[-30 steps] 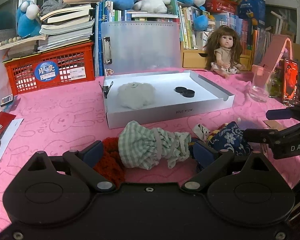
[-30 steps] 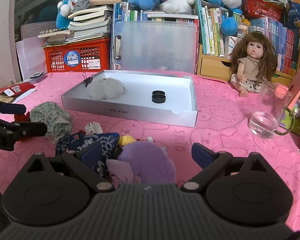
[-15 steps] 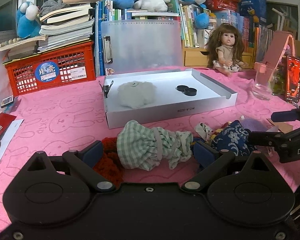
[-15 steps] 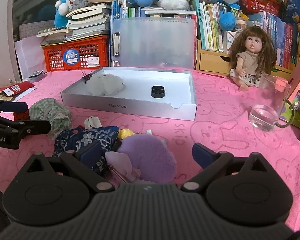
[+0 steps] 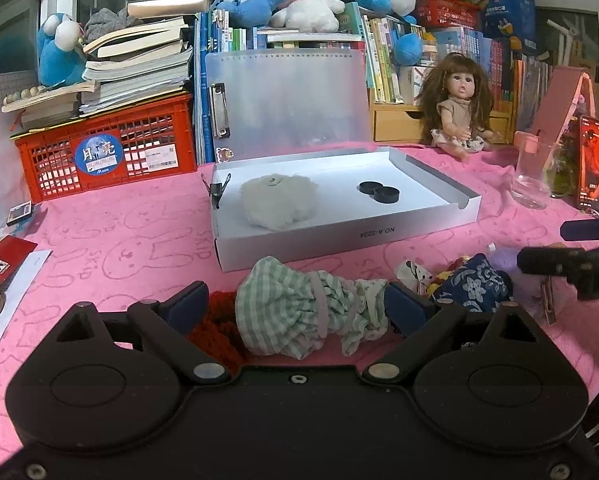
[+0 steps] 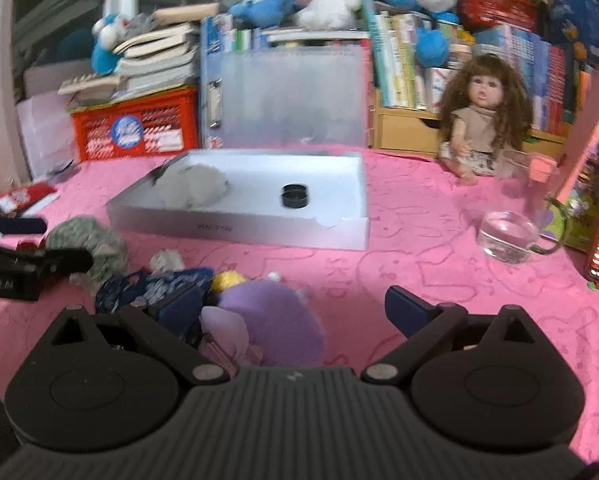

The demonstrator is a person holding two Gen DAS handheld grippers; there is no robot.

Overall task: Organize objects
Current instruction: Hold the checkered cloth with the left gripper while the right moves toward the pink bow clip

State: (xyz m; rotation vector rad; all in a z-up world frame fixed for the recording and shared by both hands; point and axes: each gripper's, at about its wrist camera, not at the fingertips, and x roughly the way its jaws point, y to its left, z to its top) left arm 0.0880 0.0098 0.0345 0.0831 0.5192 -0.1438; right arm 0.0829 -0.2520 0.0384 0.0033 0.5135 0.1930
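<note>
Left wrist view is showing, at the far left, the pink cloth-covered desk (image 5: pixel 99 248) carrying a red card and papers, with a red crate (image 5: pixel 103 156) of books standing behind. Moving right, the left gripper (image 5: pixel 297 306) is straddling a green checked doll dress (image 5: pixel 311 316), which is lying on the desk over a bit of red knit (image 5: pixel 213 326); its jaws are closing around the dress, the right pad looking to be at the fabric's edge and the left one not yet pressing. Behind it, the white shallow box (image 5: pixel 431 224) is already holding a fluffy white pouf (image 5: pixel 277 206) and two black round lids (image 5: pixel 377 193), with a binder clip (image 5: pixel 218 189) sitting on its left wall, so the sorting is looking partly done. Further right, a small pile is waiting on the desk: a little printed cloth piece (image 5: pixel 413 274), a navy floral cloth (image 5: pixel 475 284) and a purple plush (image 6: pixel 275 328). In the right wrist view, which is blurred, the right gripper (image 6: pixel 295 314) is hovering with jaws released wide, the purple plush lying between them toward the left pad, ungripped. At the far right, a glass mug (image 6: pixel 507 224) and a long-haired doll (image 6: pixel 479 120) are sitting apart from the pile. The dress and the pile are probably what remains to go into the box.
</note>
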